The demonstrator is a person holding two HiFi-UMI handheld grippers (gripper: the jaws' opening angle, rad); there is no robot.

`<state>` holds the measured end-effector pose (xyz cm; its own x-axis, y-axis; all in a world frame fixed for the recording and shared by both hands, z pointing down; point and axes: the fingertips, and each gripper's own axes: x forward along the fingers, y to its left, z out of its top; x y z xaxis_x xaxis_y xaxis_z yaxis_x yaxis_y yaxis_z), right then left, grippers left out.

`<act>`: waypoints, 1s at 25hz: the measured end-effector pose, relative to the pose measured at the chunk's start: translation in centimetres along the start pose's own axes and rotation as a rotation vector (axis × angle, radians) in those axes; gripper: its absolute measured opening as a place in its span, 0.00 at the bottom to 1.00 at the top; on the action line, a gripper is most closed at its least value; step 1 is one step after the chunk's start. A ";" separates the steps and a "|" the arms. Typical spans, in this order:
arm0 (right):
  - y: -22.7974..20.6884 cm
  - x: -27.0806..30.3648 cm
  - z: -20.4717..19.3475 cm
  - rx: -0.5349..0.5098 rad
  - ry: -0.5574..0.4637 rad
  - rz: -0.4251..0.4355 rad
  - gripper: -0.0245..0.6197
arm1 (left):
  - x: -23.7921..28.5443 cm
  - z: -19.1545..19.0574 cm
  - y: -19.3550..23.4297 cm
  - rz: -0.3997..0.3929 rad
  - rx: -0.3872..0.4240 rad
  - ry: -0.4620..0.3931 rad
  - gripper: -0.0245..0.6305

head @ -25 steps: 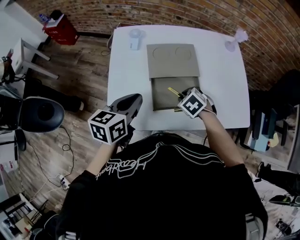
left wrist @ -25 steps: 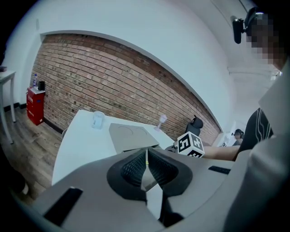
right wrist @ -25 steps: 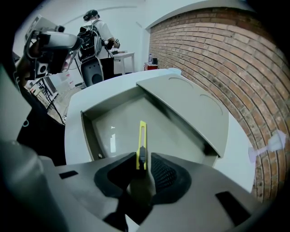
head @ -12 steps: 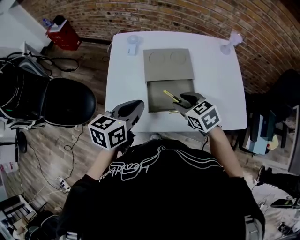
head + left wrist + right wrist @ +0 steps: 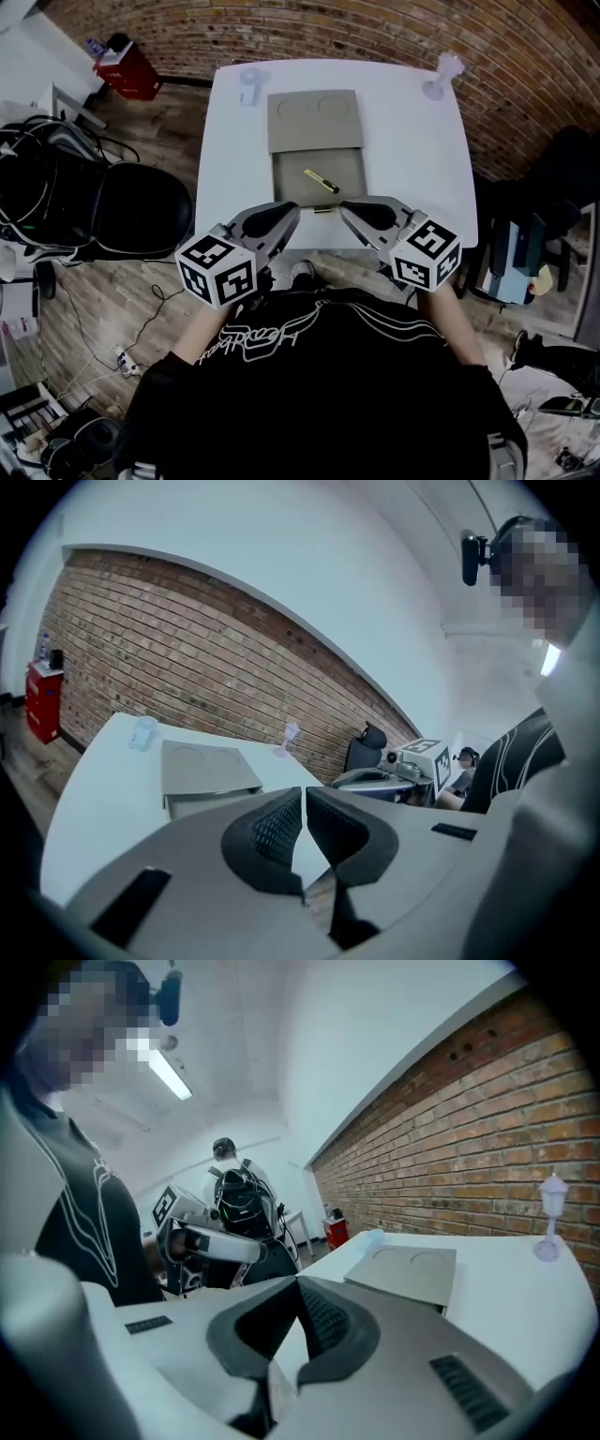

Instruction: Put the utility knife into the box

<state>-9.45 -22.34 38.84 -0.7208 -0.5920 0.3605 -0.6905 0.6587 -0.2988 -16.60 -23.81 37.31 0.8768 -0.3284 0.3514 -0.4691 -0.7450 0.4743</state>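
Lying slantwise in the open gray box (image 5: 292,184), the utility knife (image 5: 321,181) sits left of the white table's (image 5: 412,150) center. Nearer, we hold the left gripper (image 5: 293,210) and right gripper (image 5: 344,206) pressed together, empty; the right's jaws have just closed.

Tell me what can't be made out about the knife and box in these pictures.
Knife: blade out or retracted, too small in the head view.
Knife in both gripper views: hidden behind the box wall and lid.
Small thing at the box's near edge, head view: too small to name.
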 end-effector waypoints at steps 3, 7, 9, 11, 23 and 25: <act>0.7 -1.4 0.0 0.012 -0.038 0.039 0.04 | -0.2 0.3 -2.2 -0.009 0.008 -0.018 0.10; 2.0 -3.3 0.6 0.020 -0.096 0.102 0.04 | -0.1 0.7 -4.6 -0.016 0.038 -0.040 0.10; 2.5 -4.1 1.0 0.008 -0.117 0.114 0.04 | 0.1 0.7 -5.3 -0.012 0.062 -0.049 0.10; 2.8 -4.8 1.1 -0.018 -0.121 0.113 0.04 | 0.4 0.6 -6.0 -0.007 0.081 -0.055 0.10; 2.8 -7.7 2.2 -0.062 -0.158 0.087 0.04 | 1.4 0.7 -8.0 -0.006 0.156 -0.066 0.10; 2.6 -7.9 2.4 -0.068 -0.162 0.080 0.04 | 1.7 1.1 -7.9 -0.011 0.166 -0.070 0.10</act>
<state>-5.72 -17.11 33.10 -0.7771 -0.6004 0.1891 -0.6292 0.7330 -0.2585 -11.27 -19.10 33.23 0.8897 -0.3548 0.2874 -0.4405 -0.8326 0.3357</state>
